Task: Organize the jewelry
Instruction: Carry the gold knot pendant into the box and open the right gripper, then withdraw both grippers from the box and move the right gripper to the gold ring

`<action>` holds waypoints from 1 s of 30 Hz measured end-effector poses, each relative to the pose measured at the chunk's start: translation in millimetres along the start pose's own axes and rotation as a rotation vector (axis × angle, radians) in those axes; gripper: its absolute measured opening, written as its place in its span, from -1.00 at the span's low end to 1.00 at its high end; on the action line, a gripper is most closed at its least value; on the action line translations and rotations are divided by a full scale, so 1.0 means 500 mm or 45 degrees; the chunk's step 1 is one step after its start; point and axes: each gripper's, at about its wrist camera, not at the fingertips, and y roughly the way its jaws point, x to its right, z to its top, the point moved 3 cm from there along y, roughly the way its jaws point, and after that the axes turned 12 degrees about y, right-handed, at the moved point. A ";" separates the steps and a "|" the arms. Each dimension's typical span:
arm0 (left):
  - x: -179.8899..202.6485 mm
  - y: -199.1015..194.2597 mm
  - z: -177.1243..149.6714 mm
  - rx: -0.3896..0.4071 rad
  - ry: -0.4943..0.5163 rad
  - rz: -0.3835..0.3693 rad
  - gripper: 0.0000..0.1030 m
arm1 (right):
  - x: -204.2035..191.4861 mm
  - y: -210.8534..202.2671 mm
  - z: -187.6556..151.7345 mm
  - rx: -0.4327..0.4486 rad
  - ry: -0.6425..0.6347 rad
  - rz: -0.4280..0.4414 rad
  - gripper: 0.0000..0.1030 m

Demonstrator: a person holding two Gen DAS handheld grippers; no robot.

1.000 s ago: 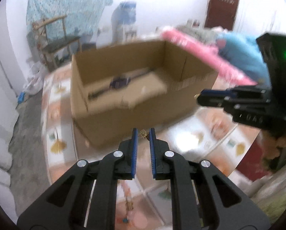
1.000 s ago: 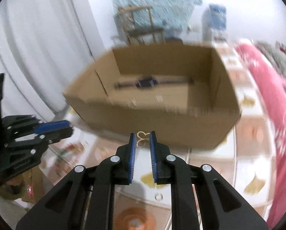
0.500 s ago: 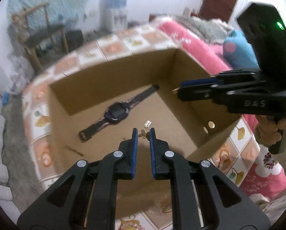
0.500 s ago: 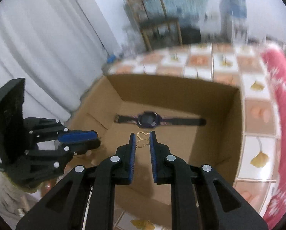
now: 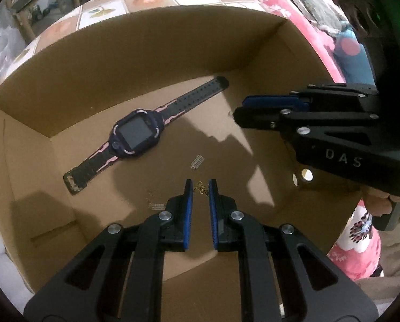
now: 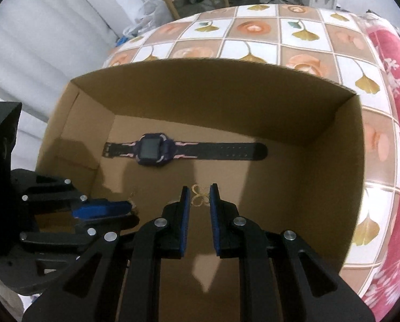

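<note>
Over the open brown cardboard box [image 6: 334,145], both grippers have come down from outside its near wall within a second. The left gripper [image 5: 200,187] pinches a small gold earring [image 5: 202,187]; the right gripper [image 6: 200,193] pinches a gold looped earring [image 6: 200,198]. Beyond them a purple-and-pink smartwatch [image 6: 153,152] lies flat on the floor, so both earrings look ready for release inside.

One watch [image 5: 135,134], one box [image 5: 146,53], two claws [image 5: 200,191].
</note>
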 end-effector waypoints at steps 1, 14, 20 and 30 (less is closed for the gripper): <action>-0.003 -0.001 -0.001 0.005 -0.010 -0.004 -0.71 | 0.004 -0.001 0.002 0.001 0.007 0.002 -0.70; -0.003 -0.115 -0.019 0.228 -0.030 0.053 -0.11 | 0.003 -0.154 -0.026 0.262 -0.017 0.075 -0.28; 0.009 -0.235 -0.108 0.447 -0.046 0.152 0.20 | 0.000 -0.281 -0.125 0.455 -0.063 0.256 -0.08; 0.051 -0.233 -0.354 0.587 -0.186 0.277 0.33 | 0.011 -0.220 -0.373 0.386 -0.012 0.356 -0.07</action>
